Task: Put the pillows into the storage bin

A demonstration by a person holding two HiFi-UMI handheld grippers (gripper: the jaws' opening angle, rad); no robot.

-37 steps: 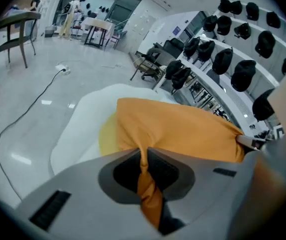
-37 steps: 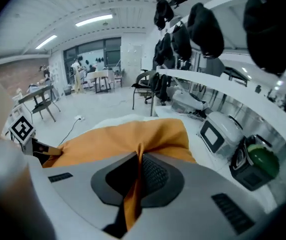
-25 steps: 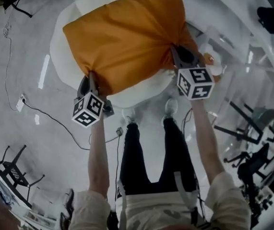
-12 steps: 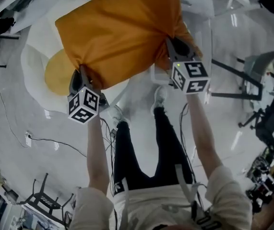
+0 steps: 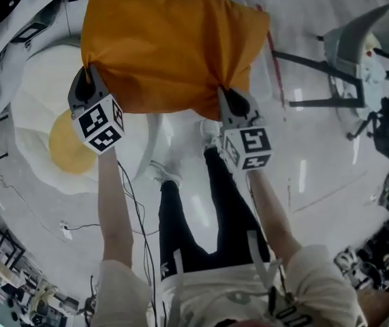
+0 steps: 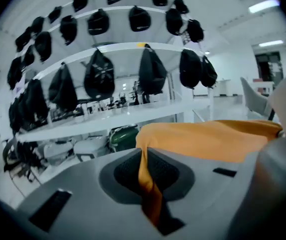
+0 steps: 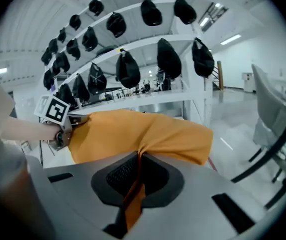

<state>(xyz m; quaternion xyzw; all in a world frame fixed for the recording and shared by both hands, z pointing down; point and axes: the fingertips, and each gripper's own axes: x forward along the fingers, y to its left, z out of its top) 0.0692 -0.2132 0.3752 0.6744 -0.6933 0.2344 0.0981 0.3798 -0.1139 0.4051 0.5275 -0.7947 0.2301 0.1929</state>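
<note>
Two grippers hold one big orange cloth pillow (image 5: 174, 46) up at the top of the head view, its long side running left to right. The left gripper (image 5: 85, 73) pinches its lower left corner, the right gripper (image 5: 223, 92) its lower right. Both arms reach straight out.

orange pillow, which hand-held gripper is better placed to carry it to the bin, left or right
Neither alone, likely both. The left hand-held gripper is shut on the pillow at its near left corner, the right hand-held gripper at its near right corner. No bin shows, so neither side is nearer.
</note>
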